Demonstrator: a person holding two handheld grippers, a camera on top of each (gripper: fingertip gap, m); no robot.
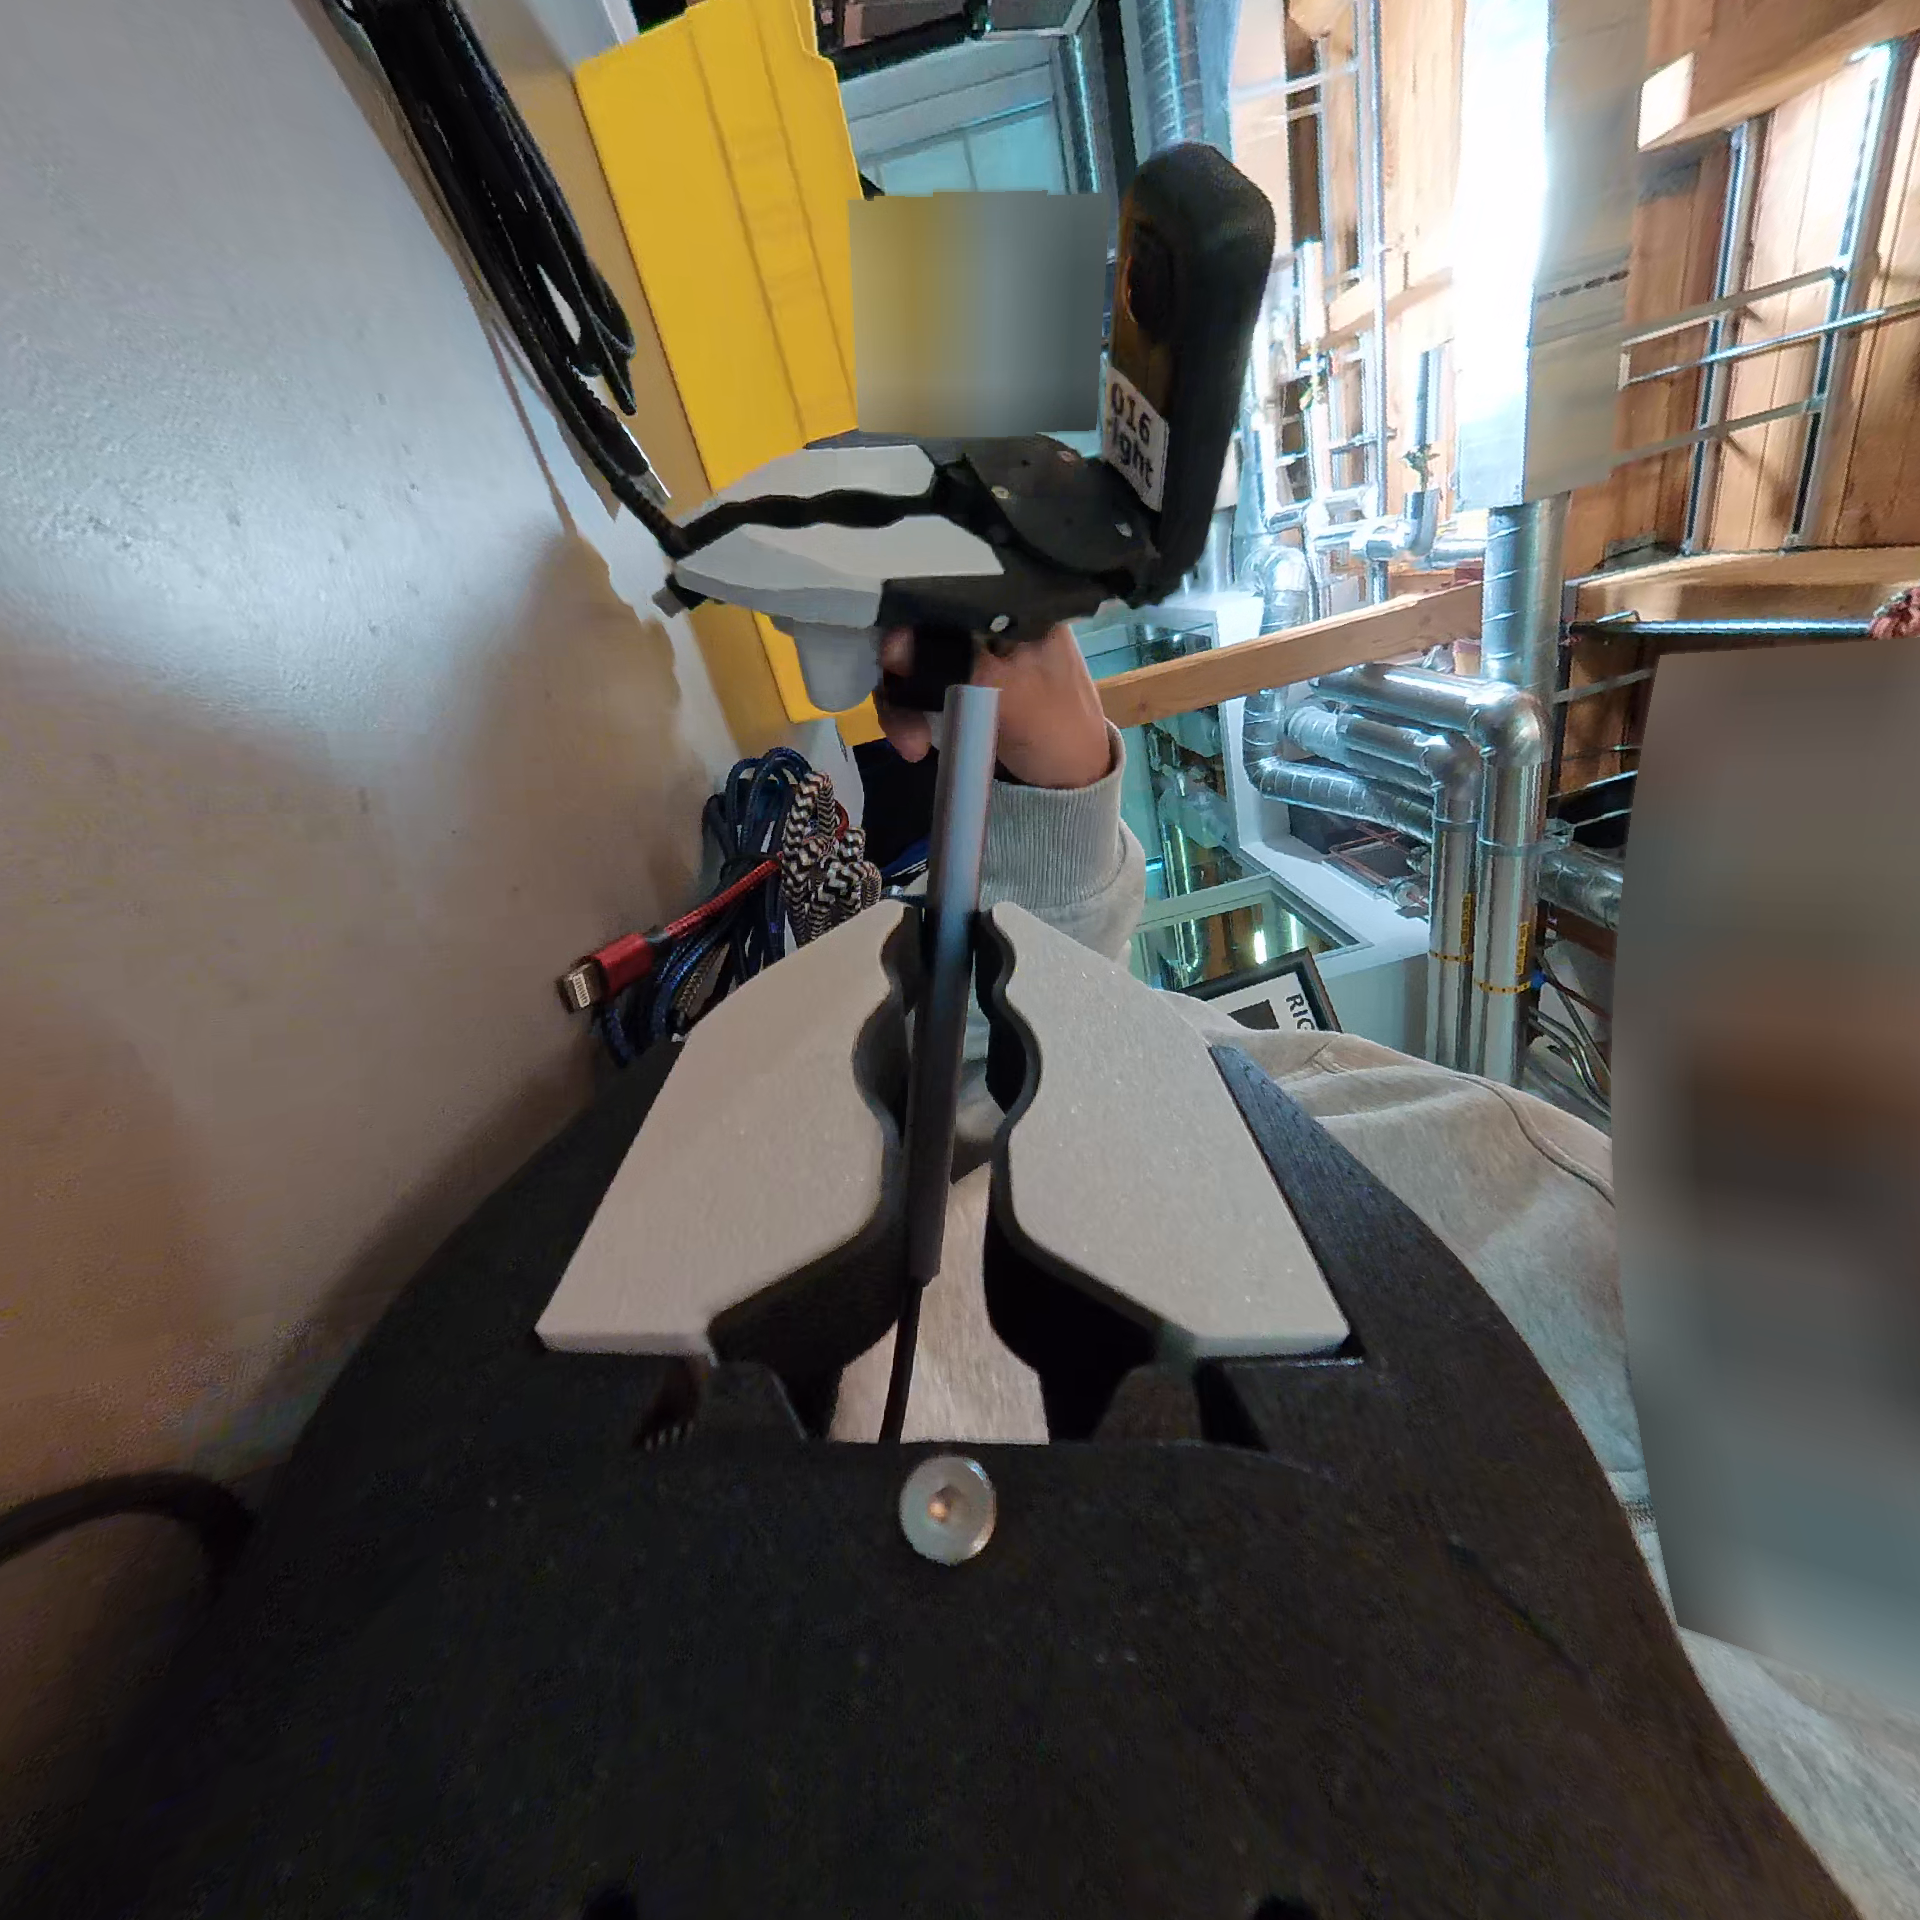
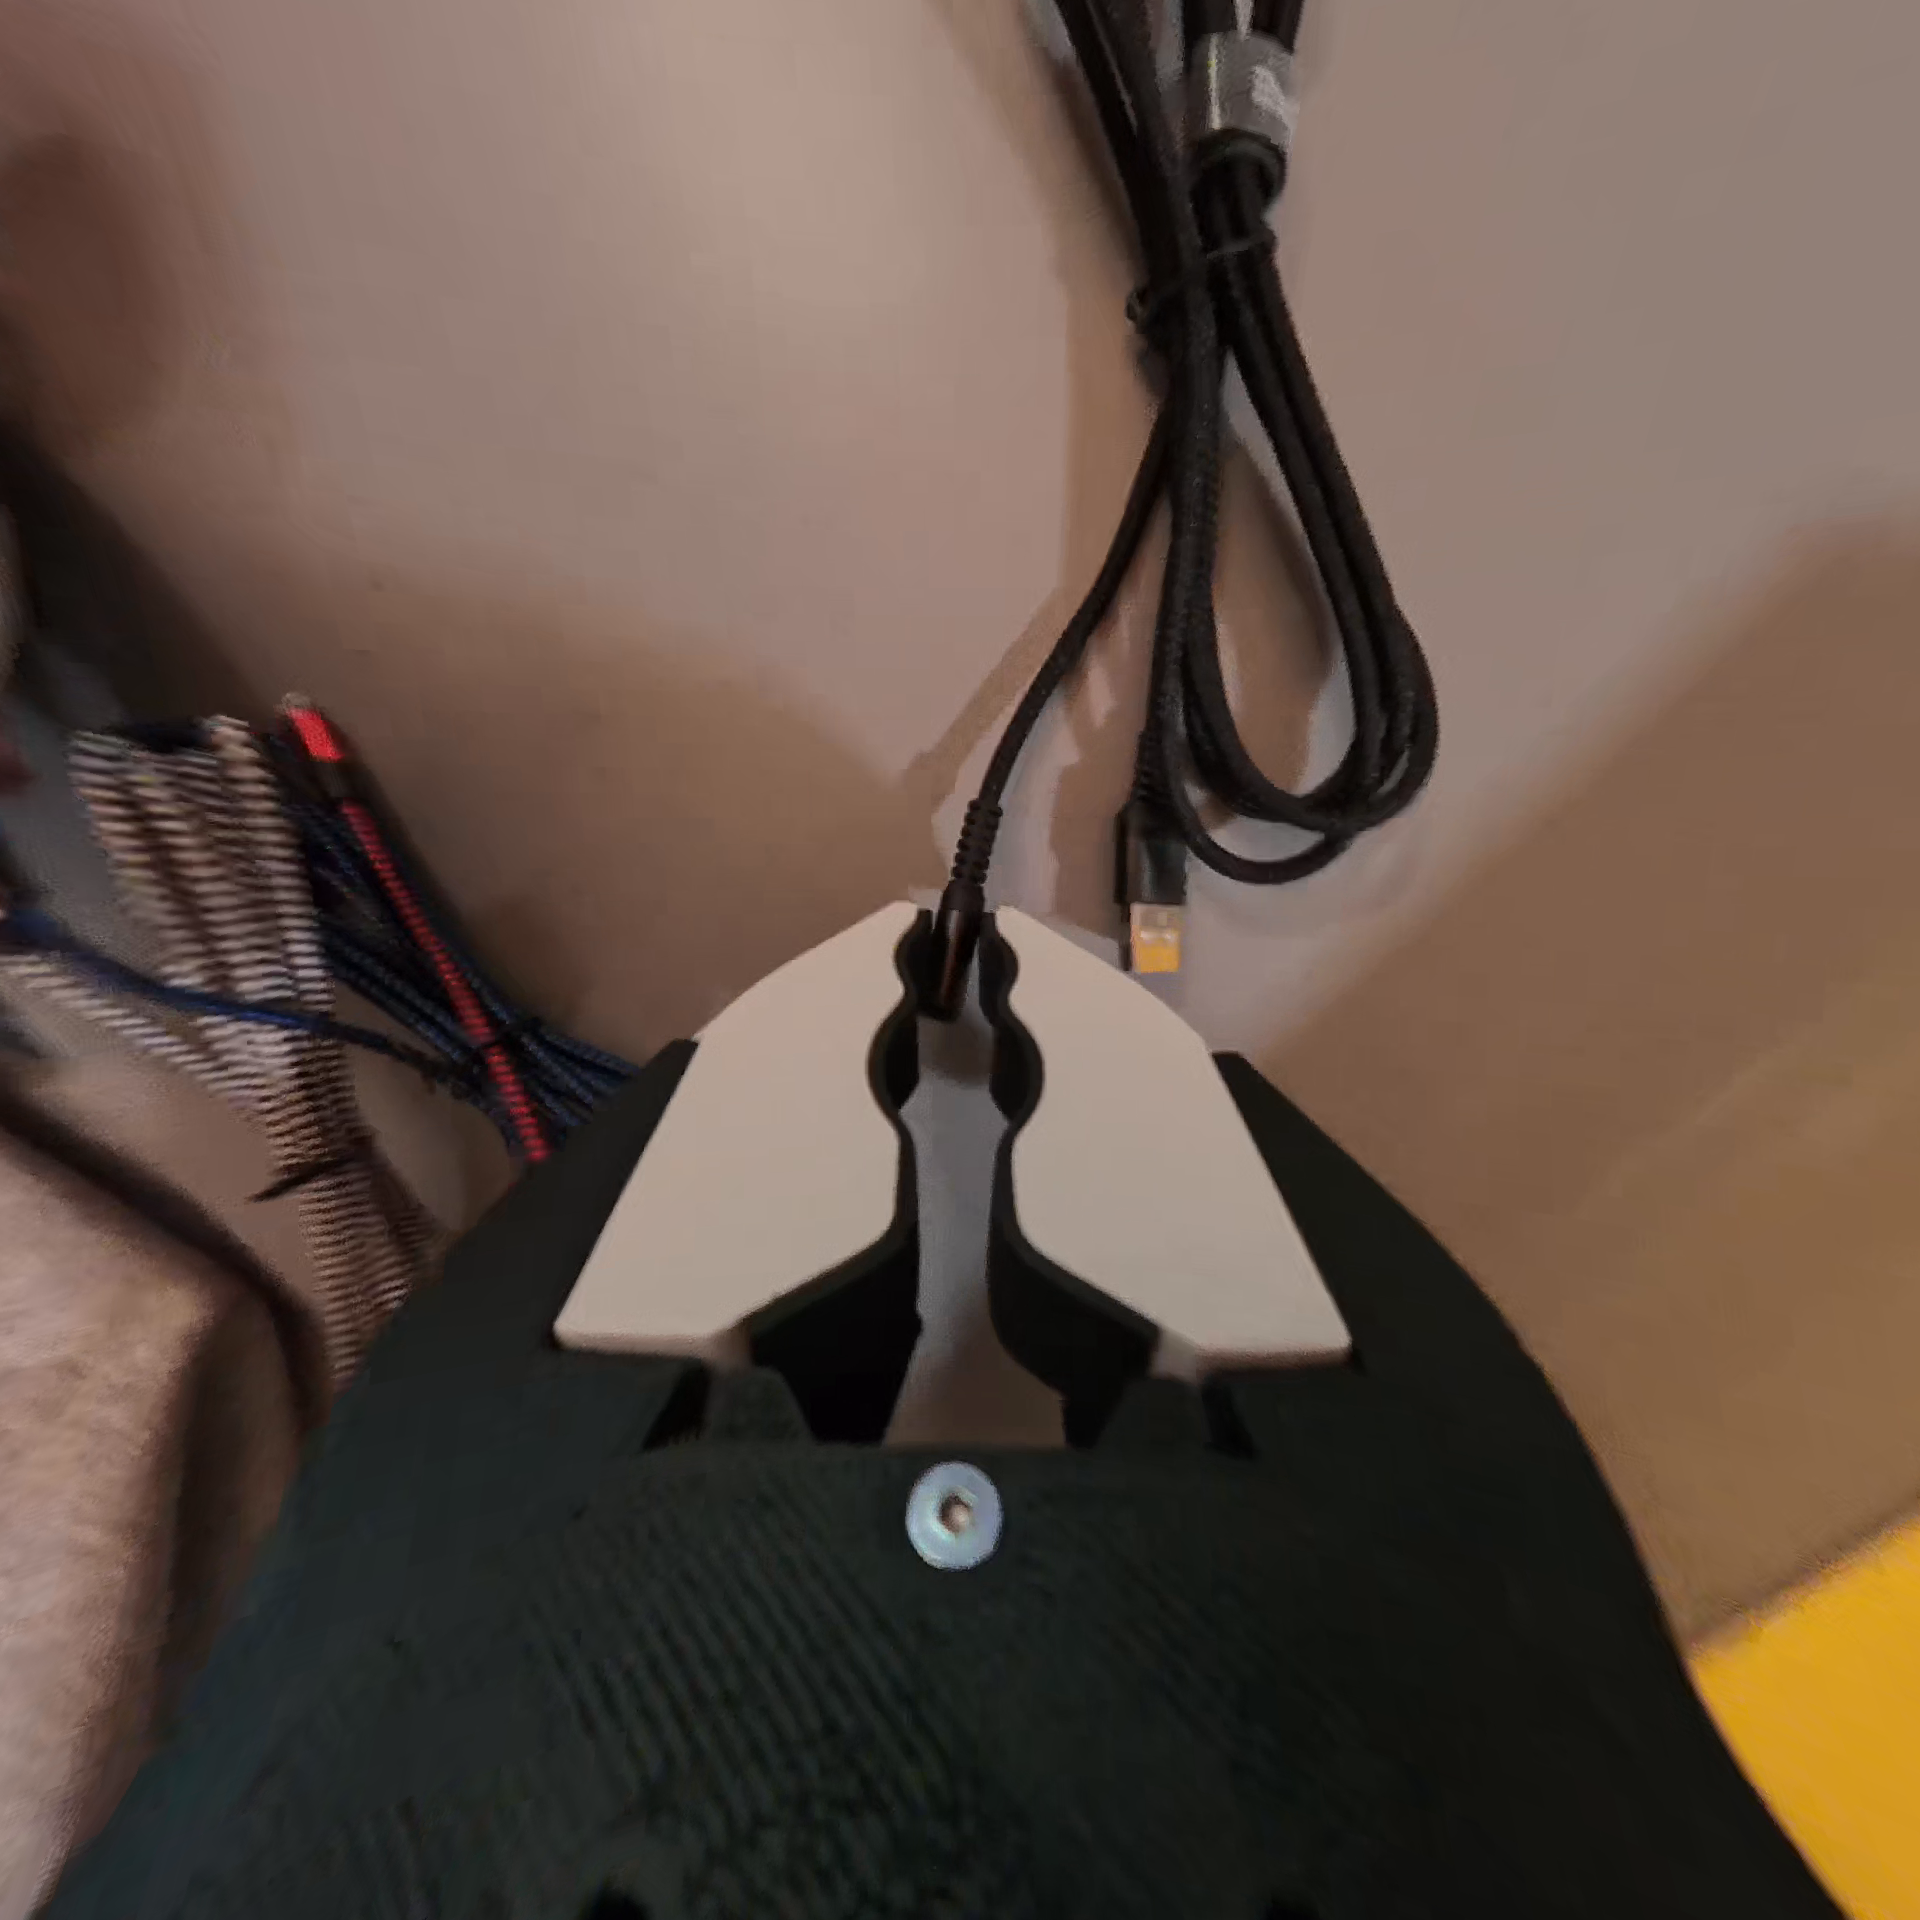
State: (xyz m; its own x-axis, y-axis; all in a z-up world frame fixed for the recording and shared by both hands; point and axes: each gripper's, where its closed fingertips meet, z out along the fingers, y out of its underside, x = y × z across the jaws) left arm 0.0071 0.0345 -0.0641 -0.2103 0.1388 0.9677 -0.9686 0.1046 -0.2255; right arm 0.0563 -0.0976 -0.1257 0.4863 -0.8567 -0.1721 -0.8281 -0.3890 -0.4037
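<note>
In the left wrist view my left gripper (image 1: 948, 925) is shut on a slim grey tube (image 1: 940, 1049). The tube runs between the pads and up toward the other gripper's handle, and a thin black cord leaves its near end. My right gripper (image 1: 691, 571) shows above it, held by a hand (image 1: 1039, 717), with its jaws together on a black braided cable (image 1: 582, 312). In the right wrist view my right gripper (image 2: 951, 935) is shut on that cable's dark connector end (image 2: 951, 961). The black braided cable (image 2: 1226, 520) lies looped on the pale surface. Its other plug (image 2: 1151, 914), with an orange tip, lies just right of the fingertips.
A bundle of blue, red and zebra-striped cables (image 1: 790, 873) lies on the pale surface (image 1: 260, 623); it also shows in the right wrist view (image 2: 312, 883). A yellow bin (image 1: 748, 312) stands beyond it. A person's beige sleeve (image 1: 1455, 1174) is close on the right. About 15 cm separates my left fingertips from my right.
</note>
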